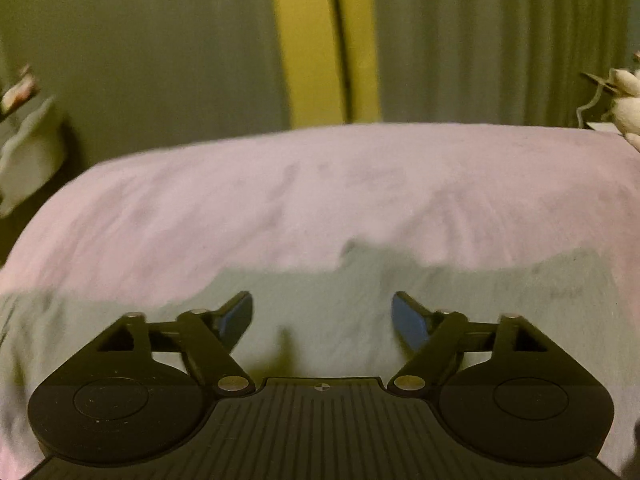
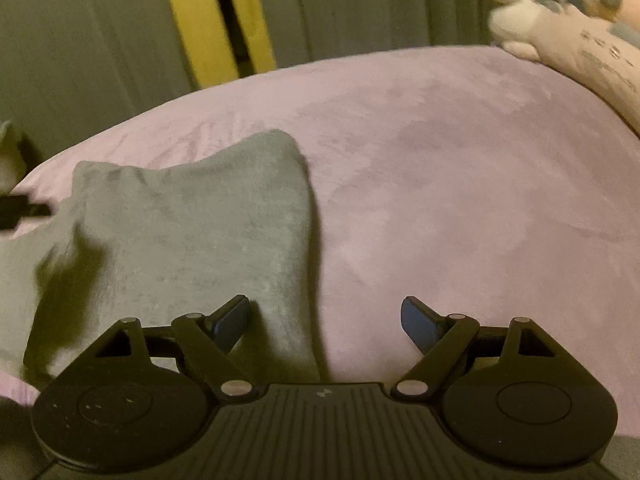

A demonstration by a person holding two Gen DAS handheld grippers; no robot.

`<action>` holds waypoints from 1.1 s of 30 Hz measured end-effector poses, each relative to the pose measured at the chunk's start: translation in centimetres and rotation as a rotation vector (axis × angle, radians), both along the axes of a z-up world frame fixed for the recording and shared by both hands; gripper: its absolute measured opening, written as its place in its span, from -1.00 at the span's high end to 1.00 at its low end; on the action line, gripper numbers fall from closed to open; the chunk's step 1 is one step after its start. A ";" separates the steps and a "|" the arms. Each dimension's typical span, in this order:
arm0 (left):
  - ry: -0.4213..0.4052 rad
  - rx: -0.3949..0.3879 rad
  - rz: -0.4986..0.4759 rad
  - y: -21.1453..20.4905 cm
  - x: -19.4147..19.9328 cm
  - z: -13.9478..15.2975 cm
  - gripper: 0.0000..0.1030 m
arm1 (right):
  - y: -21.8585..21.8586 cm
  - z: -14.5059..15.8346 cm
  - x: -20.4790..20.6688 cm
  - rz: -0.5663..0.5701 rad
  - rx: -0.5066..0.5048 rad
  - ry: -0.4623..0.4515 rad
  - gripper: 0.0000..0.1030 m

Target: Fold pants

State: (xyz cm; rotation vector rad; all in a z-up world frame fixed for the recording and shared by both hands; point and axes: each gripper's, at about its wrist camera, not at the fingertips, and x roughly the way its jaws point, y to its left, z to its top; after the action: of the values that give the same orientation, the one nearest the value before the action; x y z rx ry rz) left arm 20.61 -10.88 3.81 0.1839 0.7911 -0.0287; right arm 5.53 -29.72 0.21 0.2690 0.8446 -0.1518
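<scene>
Grey pants (image 1: 500, 280) lie flat across the near part of a pink bed cover (image 1: 320, 192) in the left wrist view. My left gripper (image 1: 322, 320) hovers over them, jaws wide open, with nothing between the blue pads (image 1: 236, 318). In the right wrist view the pants (image 2: 192, 224) form a folded grey shape on the left of the bed cover (image 2: 460, 200). Their right edge runs down between the fingers of my right gripper (image 2: 325, 322), which stands open and grips nothing. A dark blurred part (image 2: 20, 210) shows at the left edge over the pants.
Plush toys (image 2: 560, 36) lie at the far right of the bed, their edge (image 1: 624, 100) also in the left wrist view. Grey curtains (image 1: 140, 60) with a yellow strip (image 1: 316, 40) hang behind the bed. A white object (image 1: 28, 152) stands beyond the left side.
</scene>
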 end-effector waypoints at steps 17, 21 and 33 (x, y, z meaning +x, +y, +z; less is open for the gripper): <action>0.096 0.197 0.394 11.1 -0.7 -2.8 -0.55 | -1.0 -1.8 1.1 0.007 0.045 0.041 -0.70; -0.041 0.176 0.418 15.3 -6.8 -0.1 -0.88 | 0.3 -0.8 0.6 0.018 -0.013 0.000 -0.70; -0.098 -0.224 0.491 28.5 -14.1 -2.5 -0.89 | 5.4 -0.9 0.9 0.101 -0.081 0.008 -0.76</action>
State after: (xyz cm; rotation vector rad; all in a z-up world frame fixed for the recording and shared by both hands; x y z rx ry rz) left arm 6.51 17.63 1.33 -0.2226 0.7125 0.3523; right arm 6.39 -24.36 -0.69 0.1493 0.8563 -0.0931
